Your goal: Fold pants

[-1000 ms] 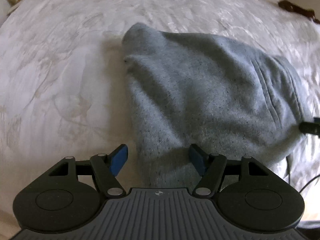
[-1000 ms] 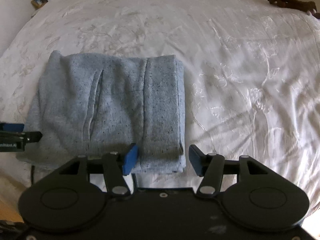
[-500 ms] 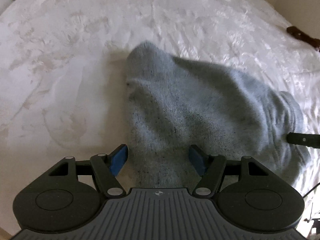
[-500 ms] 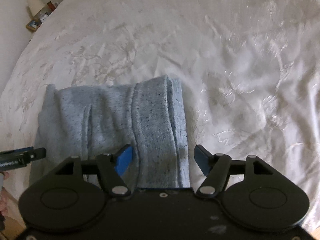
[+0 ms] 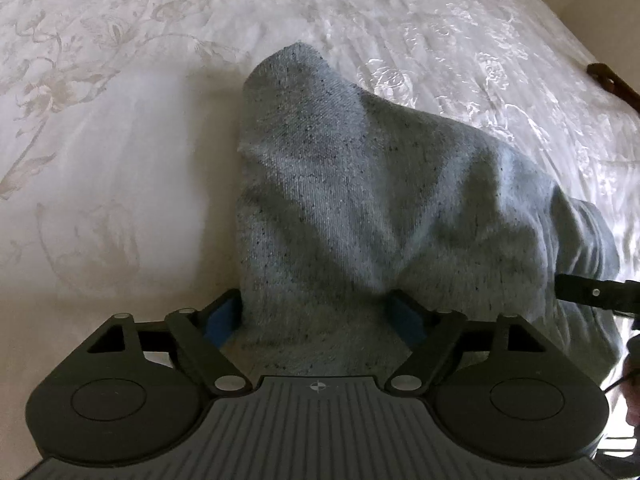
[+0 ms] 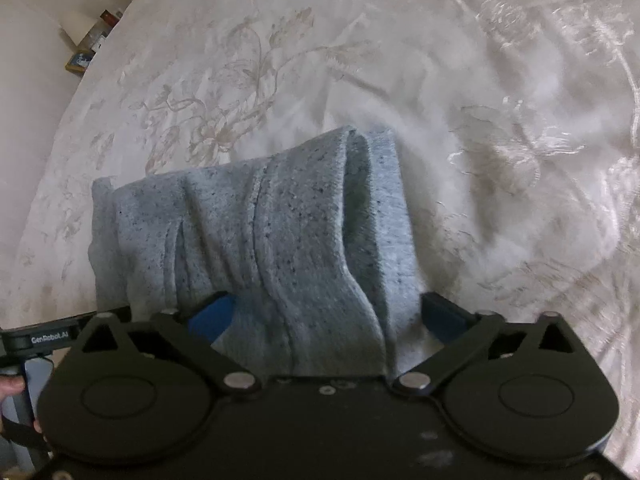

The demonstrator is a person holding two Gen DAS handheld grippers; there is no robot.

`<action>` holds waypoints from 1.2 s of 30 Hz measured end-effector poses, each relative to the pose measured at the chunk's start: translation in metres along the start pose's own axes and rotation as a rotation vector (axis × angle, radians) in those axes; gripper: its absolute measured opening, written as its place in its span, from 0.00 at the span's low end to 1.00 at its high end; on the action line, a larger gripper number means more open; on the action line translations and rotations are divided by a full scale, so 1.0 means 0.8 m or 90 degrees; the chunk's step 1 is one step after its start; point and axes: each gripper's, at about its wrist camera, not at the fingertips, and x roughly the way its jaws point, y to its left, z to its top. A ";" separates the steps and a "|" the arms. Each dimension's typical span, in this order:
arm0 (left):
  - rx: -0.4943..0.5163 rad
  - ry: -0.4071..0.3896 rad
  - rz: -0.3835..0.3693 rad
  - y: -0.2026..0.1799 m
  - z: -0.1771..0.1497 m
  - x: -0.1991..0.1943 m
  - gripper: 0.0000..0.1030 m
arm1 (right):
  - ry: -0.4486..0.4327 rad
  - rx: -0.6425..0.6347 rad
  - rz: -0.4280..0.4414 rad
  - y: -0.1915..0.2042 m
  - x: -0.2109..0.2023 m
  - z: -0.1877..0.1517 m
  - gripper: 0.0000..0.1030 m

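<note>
The grey speckled pants (image 5: 380,208) lie folded into a thick bundle on the white bedspread (image 5: 112,160). My left gripper (image 5: 316,316) is open, with the near edge of the bundle lying between its blue pads. In the right wrist view the same pants (image 6: 280,240) show a seam and folded layers. My right gripper (image 6: 328,316) is open, and the bundle's near right edge sits between its fingers. The near part of the cloth looks raised toward both cameras. The right gripper's tip shows in the left wrist view (image 5: 592,292).
The embroidered white bedspread (image 6: 500,140) stretches all around. A brown object (image 5: 612,84) lies near the far right edge of the bed. Small items sit on a shelf or floor (image 6: 90,54) past the bed's far left edge. The left gripper's body (image 6: 44,336) shows at the left.
Both grippers have moved forward over the bundle's near edge, so cloth now sits between the open fingers. The bundle has bunched and looks closer and steeper.
</note>
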 end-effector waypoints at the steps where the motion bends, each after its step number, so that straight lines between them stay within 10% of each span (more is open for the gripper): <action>1: -0.005 0.000 -0.002 0.001 0.001 0.001 0.78 | 0.000 0.003 -0.001 0.001 0.003 0.001 1.00; 7: -0.005 0.009 -0.008 0.004 0.003 0.001 0.78 | 0.016 0.013 0.015 -0.001 0.002 0.007 1.00; 9: -0.009 0.013 -0.007 0.003 0.006 0.000 0.75 | 0.019 0.008 0.026 0.000 -0.005 0.007 0.87; 14: -0.001 -0.026 0.020 -0.018 -0.001 -0.019 0.25 | -0.009 -0.022 0.024 0.021 -0.037 0.003 0.42; 17: 0.021 -0.057 0.063 -0.037 -0.008 -0.032 0.15 | -0.032 -0.023 0.026 0.034 -0.060 -0.002 0.31; 27: 0.045 -0.183 0.078 -0.040 0.011 -0.111 0.09 | -0.102 -0.084 0.050 0.102 -0.118 0.011 0.27; 36: 0.032 -0.292 0.088 -0.005 0.128 -0.144 0.09 | -0.191 -0.124 0.112 0.182 -0.107 0.125 0.26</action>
